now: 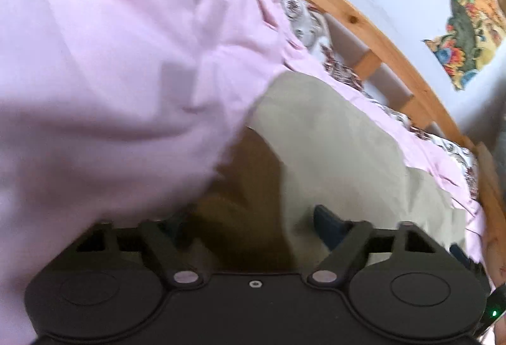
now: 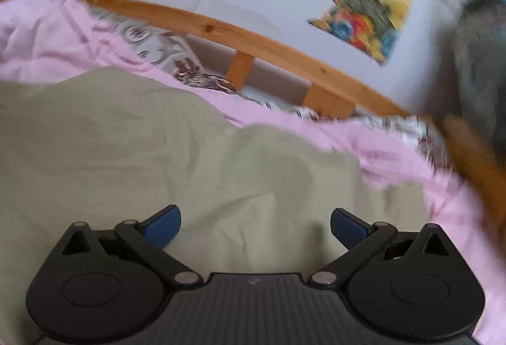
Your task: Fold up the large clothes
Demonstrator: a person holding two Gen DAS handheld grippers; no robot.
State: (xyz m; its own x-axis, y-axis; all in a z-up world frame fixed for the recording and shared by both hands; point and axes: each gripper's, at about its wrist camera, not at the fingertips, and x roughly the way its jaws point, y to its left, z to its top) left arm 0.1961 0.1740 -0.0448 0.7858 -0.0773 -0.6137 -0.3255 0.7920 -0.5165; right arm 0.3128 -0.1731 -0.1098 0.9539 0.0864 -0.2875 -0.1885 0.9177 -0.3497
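Observation:
An olive-green garment [image 2: 158, 149] lies spread on a pink sheet [image 2: 395, 152] on the bed. My right gripper [image 2: 254, 224] is open and empty just above it, its blue pads [image 2: 164, 224] wide apart. In the left wrist view the green garment [image 1: 341, 139] lies right of centre, and a big fold of pink cloth [image 1: 110, 60] hangs close over the left half. My left gripper [image 1: 253, 224] has its jaws apart; one blue pad [image 1: 329, 224] shows, the other is hidden by the pink cloth. Nothing is seen between them.
A wooden bed rail [image 2: 253, 38] with slats runs along the far side, also seen in the left wrist view [image 1: 363, 25]. A patterned bedspread [image 2: 151, 38] shows beyond the pink sheet. Colourful posters [image 2: 367, 3] hang on the pale wall. A grey shape [image 2: 480, 76] is at far right.

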